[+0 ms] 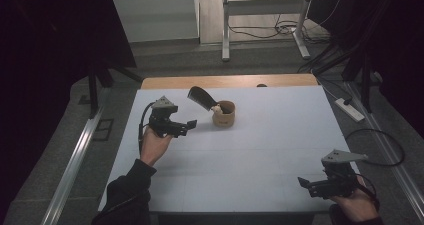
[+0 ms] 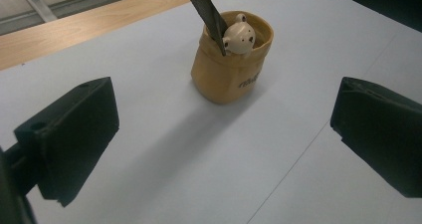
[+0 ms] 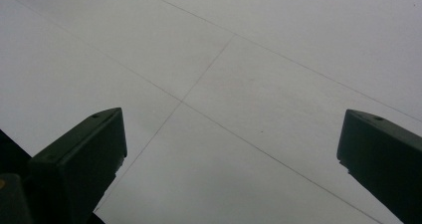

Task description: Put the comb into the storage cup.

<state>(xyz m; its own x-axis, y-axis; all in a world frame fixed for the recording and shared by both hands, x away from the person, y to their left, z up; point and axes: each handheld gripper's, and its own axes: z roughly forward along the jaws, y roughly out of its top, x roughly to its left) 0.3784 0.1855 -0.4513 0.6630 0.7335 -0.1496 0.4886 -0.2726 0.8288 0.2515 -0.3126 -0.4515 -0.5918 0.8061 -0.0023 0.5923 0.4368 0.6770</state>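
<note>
While the left gripper hovers with its jaws spread wide and holding nothing, a tan cup stands just ahead of it, a little to the right of the line between its jaws, apart from both. The cup is squat, soft-sided and slightly bulged near the base, with dark lettering too small to read low on one side. Inside it a small cream figure with a rounded animal-like head and dark dot eyes peeks over the rim. Beside that figure a dark, flat tool leans out of the cup, tilting up and away toward the far side of the left gripper.

The right gripper, held in the person's right hand, hangs well apart from the cup, near the bench's front corner, its jaws likewise wide apart over bare surface.

The bench is covered by a pale white sheet crossed by thin straight lines; a strip of bare wood shows along its far edge. Beyond lie a grey floor, metal frame legs, loose cables and a white power strip, with dark curtains at both sides.
</note>
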